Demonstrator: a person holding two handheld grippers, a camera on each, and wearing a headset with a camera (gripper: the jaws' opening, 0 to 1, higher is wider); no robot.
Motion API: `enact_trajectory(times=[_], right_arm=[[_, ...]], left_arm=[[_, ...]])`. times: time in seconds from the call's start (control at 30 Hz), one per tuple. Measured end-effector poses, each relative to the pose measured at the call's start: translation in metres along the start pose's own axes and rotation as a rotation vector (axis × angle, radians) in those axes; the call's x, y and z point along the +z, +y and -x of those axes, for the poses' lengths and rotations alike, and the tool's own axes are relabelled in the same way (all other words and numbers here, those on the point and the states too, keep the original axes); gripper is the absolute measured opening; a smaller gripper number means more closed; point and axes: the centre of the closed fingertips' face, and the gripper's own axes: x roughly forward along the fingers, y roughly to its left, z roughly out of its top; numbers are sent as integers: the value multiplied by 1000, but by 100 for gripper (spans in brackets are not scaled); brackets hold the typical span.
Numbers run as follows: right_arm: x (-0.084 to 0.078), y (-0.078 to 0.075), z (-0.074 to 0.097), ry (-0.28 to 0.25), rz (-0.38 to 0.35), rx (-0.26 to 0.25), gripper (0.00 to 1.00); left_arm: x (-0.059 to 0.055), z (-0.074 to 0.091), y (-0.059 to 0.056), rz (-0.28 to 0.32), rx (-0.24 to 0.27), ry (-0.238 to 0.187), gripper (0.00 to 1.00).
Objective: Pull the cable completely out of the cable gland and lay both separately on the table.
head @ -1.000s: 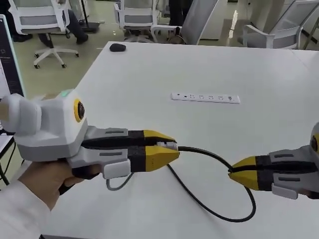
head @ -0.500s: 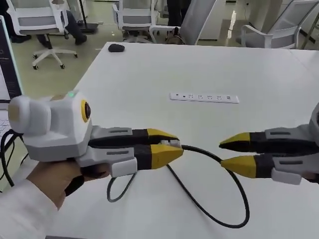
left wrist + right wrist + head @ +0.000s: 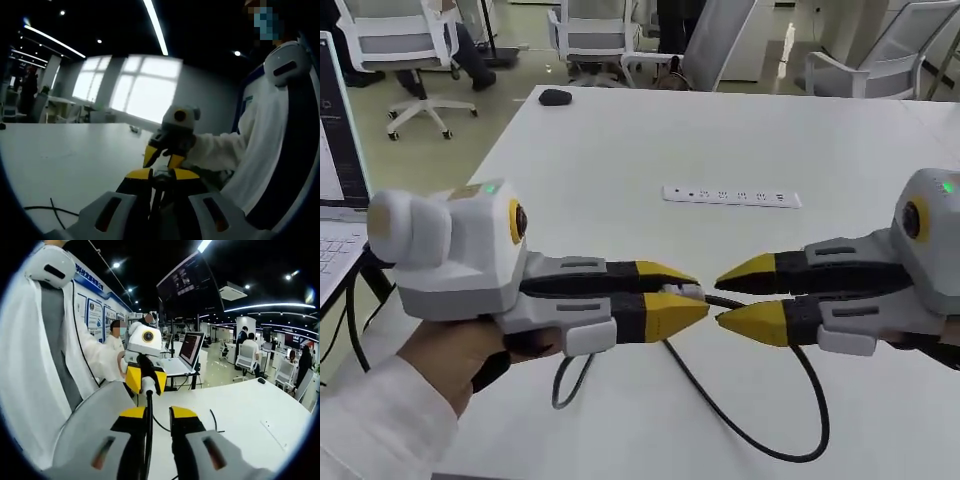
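Cable (image 3: 705, 392) loops lower centre on the counter (image 3: 620, 160); right claw (image 3: 720, 300) has released it and moved up to the gland (image 3: 682, 291) (jaws apart, straddling cable); left claw (image 3: 698, 296) clamps gland. Regrip likely.

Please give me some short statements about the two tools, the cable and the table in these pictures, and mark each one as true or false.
1. The left tool is shut on the cable gland. True.
2. The right tool is clamped tight on the cable. False: its jaws stand apart, with the cable passing between them.
3. The cable is fully out of the gland and lies apart from it. False: the cable runs straight out of the gland held by the left tool.
4. A white power strip lies on the table, beyond both tools. True.
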Motion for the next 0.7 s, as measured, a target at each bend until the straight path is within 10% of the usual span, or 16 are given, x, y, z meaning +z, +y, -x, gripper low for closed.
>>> enact_trajectory(times=[0.7], right_arm=[[-8,-5,-4,40,49,25,2]], left_arm=[[1,7,11,-3,27,-9,16]])
